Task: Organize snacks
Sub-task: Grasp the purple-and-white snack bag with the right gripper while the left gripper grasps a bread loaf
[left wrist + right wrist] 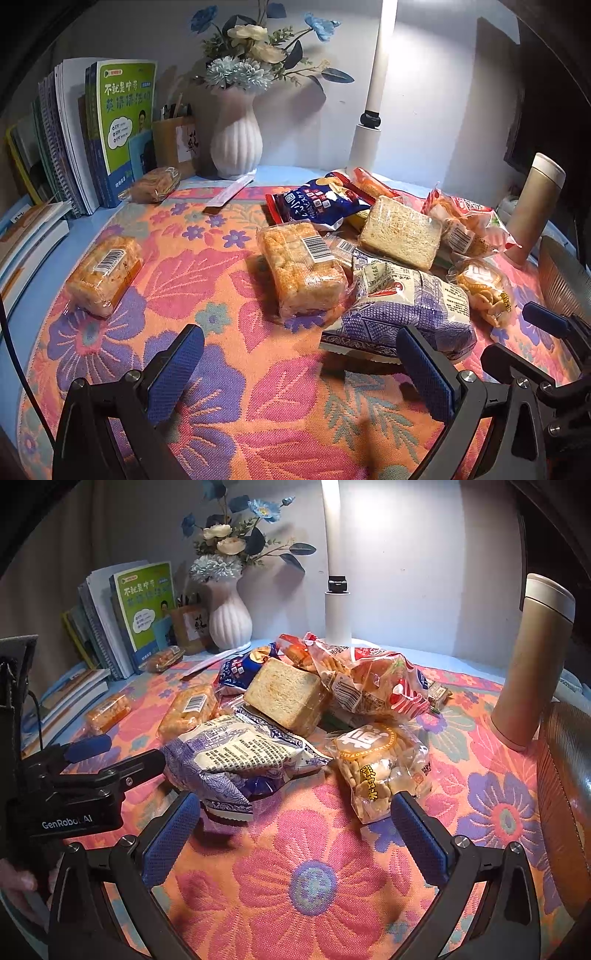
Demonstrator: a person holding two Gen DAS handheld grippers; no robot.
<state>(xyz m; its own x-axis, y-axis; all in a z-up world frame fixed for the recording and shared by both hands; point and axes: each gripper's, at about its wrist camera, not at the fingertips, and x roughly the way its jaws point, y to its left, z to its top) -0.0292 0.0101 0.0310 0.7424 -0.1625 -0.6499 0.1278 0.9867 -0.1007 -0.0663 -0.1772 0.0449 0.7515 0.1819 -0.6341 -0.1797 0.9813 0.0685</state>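
A pile of snack packs lies on a flowered cloth (258, 406). It holds a purple-and-white bag (406, 306) (236, 760), a wrapped bread slice (400, 230) (286, 696), an orange rice-cracker pack (301, 269) (190, 710), a blue chip bag (317, 203), a red-and-clear bag (373, 683) and a clear biscuit bag (384, 768) (484, 291). Two more cracker packs lie apart, one at the left (105, 275) and one by the books (155, 184). My left gripper (299, 373) is open and empty before the purple bag. My right gripper (295, 838) is open and empty before the biscuit bag.
Books (92, 136) stand at the back left, with a pen holder (173, 144), a white vase of flowers (236, 136) and a white lamp post (373, 110) behind the pile. A beige flask (532, 664) stands at the right, next to a chair back (565, 794).
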